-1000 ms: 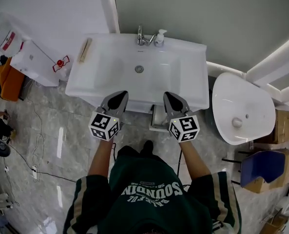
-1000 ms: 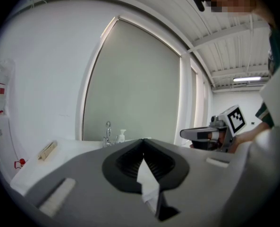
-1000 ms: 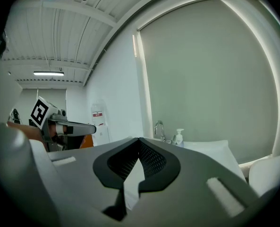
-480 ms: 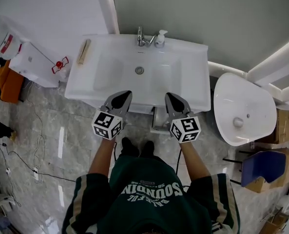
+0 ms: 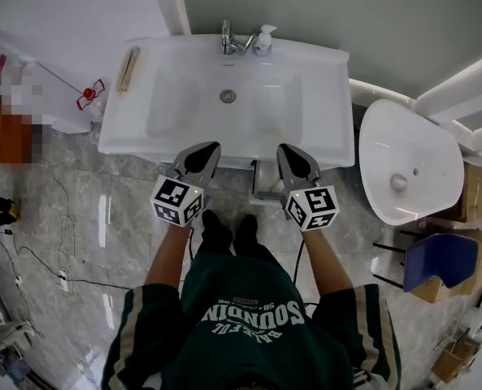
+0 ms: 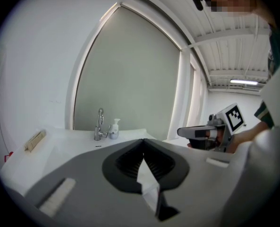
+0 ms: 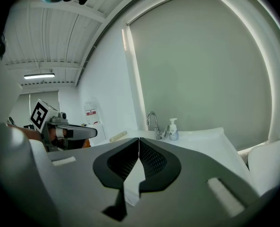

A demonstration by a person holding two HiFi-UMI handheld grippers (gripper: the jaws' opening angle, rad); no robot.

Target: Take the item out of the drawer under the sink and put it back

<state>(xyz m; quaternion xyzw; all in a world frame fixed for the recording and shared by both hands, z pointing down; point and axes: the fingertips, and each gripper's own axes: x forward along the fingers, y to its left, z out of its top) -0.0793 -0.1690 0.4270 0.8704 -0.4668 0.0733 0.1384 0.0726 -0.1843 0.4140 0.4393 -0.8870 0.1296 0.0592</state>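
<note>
left claw (image 5: pixel 211 148), right claw (image 5: pixel 284 149) both closed, empty | I faced sink (image 5: pixel 175 112) | judged drawer unopened, whole task left

the left tongs (image 5: pixel 207 150) and the right tongs (image 5: pixel 287 152) have been lowered slightly and brought nearer the front edge of the sink (image 5: pixel 322 80); the feet (image 5: pixel 216 227) have been moved forward beneath them.
</note>
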